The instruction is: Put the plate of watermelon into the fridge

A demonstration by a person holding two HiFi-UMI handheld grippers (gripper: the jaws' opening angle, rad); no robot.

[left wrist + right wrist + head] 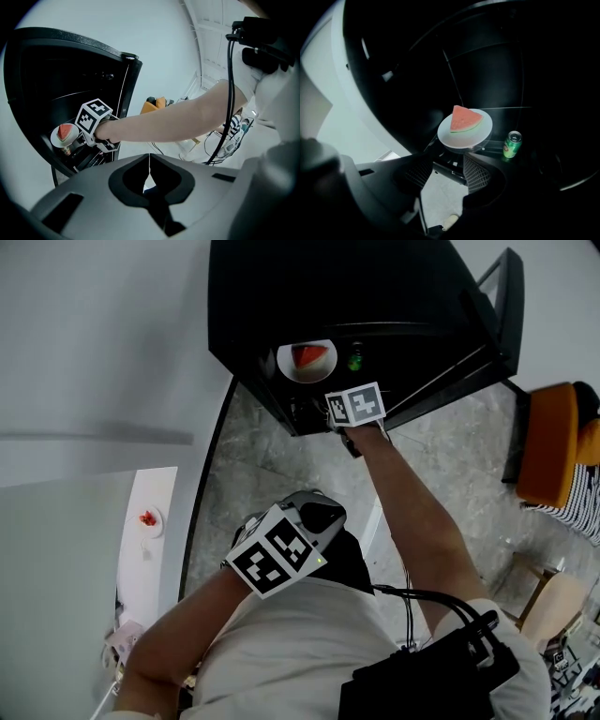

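Note:
A white plate [307,360] [465,127] with a red watermelon wedge [464,119] lies on a glass shelf inside the black fridge [281,296]. My right gripper [328,397] [449,161] reaches into the fridge just short of the plate's near rim. It is open, with nothing pressed between its ribbed pads [477,172]. The left gripper view shows the same plate [65,133] beyond the right gripper [77,138]. My left gripper [323,512] [149,174] hangs back near the person's chest, shut and holding nothing.
A green can [512,144] [355,360] stands on the shelf right of the plate. The fridge door [487,324] stands open at the right. An orange chair [553,446] is further right. A second small plate of watermelon [148,518] sits on a white counter at left.

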